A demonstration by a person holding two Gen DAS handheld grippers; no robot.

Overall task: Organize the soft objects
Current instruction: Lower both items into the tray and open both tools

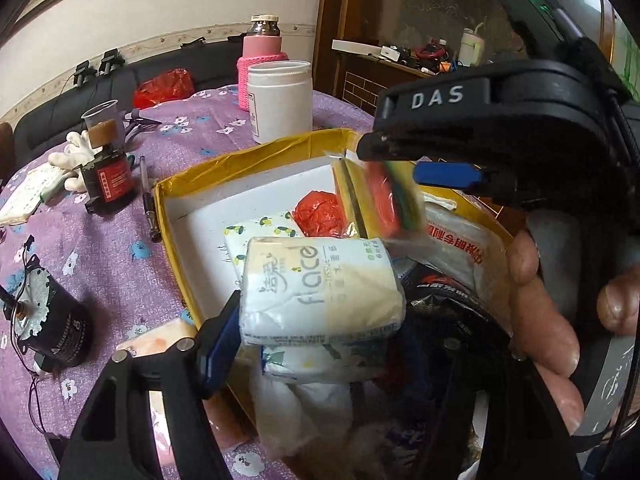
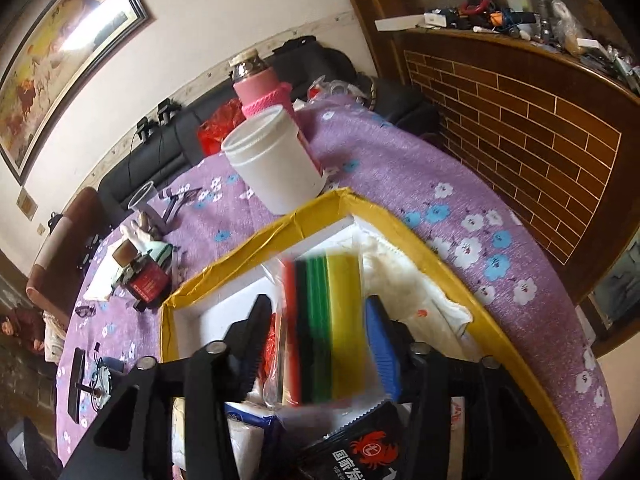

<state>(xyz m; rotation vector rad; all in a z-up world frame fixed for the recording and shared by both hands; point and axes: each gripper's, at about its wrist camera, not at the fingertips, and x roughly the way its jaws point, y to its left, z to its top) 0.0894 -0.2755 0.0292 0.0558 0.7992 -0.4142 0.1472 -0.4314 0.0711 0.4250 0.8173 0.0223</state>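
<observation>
Both my grippers tip steeply down over the yellow-rimmed box (image 2: 256, 240) on the purple flowered cloth (image 2: 400, 168). My left gripper (image 1: 332, 328) straddles one white tissue pack (image 1: 320, 284) above the near end of the box. The left pad (image 1: 218, 344) lies against the pack's edge, but the other pad is lost in shadow, so I cannot tell whether I am gripping it. My right gripper (image 2: 320, 332) stands parted. The one bagged sponge pack (image 2: 328, 328), striped red, green and yellow, hangs blurred between the fingers with a gap on its left side, unclasped, over the middle of the box.

Only the left view shows my right hand (image 1: 548, 300) wrapped around its handle, one crumpled red bag (image 1: 320, 212) inside the box, two lemon-printed packs (image 1: 260, 236) below the white one, and one dark motor (image 1: 52, 324) at the near left. Only the right view shows one black packet with a red crab (image 2: 368, 452) at the near edge and white cloth (image 2: 408, 292) along the box's right wall. Both views show one white jar (image 2: 276, 164) and one pink bottle (image 2: 260, 92) beyond the box.
</observation>
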